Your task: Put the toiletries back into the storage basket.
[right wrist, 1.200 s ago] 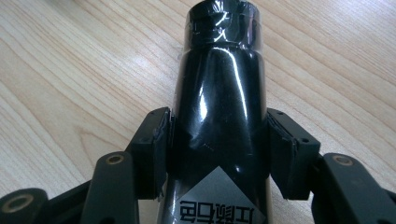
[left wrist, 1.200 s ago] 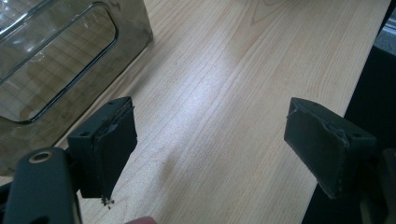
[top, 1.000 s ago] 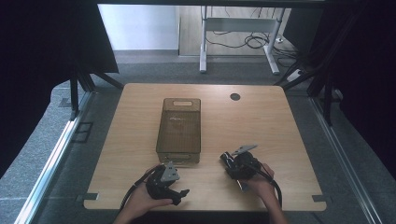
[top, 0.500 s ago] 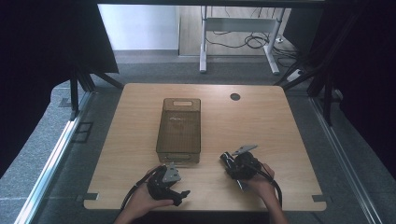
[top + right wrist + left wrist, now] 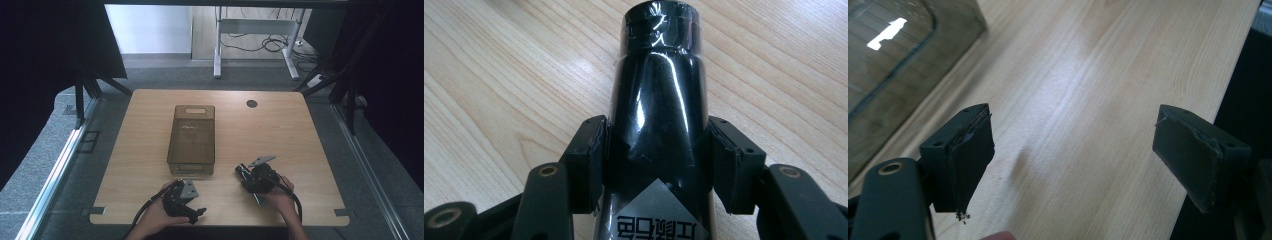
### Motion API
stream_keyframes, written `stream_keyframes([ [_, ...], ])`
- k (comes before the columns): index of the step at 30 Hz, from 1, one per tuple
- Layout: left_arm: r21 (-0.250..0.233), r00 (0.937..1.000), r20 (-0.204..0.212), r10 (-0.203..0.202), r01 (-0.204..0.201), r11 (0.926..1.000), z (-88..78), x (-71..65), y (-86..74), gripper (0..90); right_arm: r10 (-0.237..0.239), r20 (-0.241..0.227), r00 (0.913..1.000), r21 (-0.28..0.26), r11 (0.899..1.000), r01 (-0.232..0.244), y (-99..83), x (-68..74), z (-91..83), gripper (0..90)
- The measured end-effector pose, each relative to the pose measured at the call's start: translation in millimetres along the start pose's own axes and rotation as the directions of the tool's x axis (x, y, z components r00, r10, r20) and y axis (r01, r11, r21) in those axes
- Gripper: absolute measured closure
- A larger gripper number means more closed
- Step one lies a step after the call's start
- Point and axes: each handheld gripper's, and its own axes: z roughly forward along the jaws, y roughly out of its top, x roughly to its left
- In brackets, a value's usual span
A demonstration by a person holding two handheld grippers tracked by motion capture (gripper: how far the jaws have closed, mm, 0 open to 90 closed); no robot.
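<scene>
My right gripper (image 5: 658, 136) is shut on a glossy black bottle (image 5: 659, 100), its pads pressed on both sides of the body below the taped cap. The bottle lies along the jaws, cap pointing away, just above the wooden table. In the high view that gripper (image 5: 251, 176) and the black bottle (image 5: 243, 172) sit near the front right of the table, held by a hand. My left gripper (image 5: 1073, 150) stands open over bare wood with nothing between its pads. From above, the left gripper (image 5: 191, 206) rests near the table's front edge.
A brown see-through bin (image 5: 192, 137) stands in the middle of the wooden table (image 5: 290, 130), just beyond both grippers, and its corner shows as the bin (image 5: 893, 60) in the left gripper view. A round cable hole (image 5: 251, 103) lies at the back. Dark curtains flank the table.
</scene>
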Motion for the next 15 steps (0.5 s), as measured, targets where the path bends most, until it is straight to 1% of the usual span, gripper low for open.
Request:
stream_keyframes([
  [4,0.037,0.9999,0.007,0.014,-0.014,0.9992,8.8,-4.2,-0.4,16.6,-0.002,-0.002,1.0,-0.003,1.0,0.002,-0.3,0.3,0.2,45.8],
  [6,0.066,0.9988,0.01,0.048,-0.048,0.9967,13.1,-8.2,0.2,16.2,-0.003,-0.001,1.0,-0.008,1.0,0.003,-0.8,0.4,0.3,45.7],
  [8,0.069,0.9978,0.02,0.063,-0.064,0.9955,14.1,-10.4,0.4,16.0,-0.002,0.001,1.0,-0.013,1.0,0.003,-1.4,0.7,0.3,45.7],
  [14,0.05,0.9993,0.006,0.038,-0.038,0.998,8.2,-4.9,0.0,15.9,0.0,0.005,1.0,-0.033,0.999,0.0,-3.7,1.7,0.6,45.4],
  [15,0.041,0.9997,0.001,0.023,-0.024,0.9989,7.8,-4.3,-0.4,15.9,0.001,0.005,1.0,-0.038,0.999,-0.001,-4.2,2.0,0.7,45.4],
])
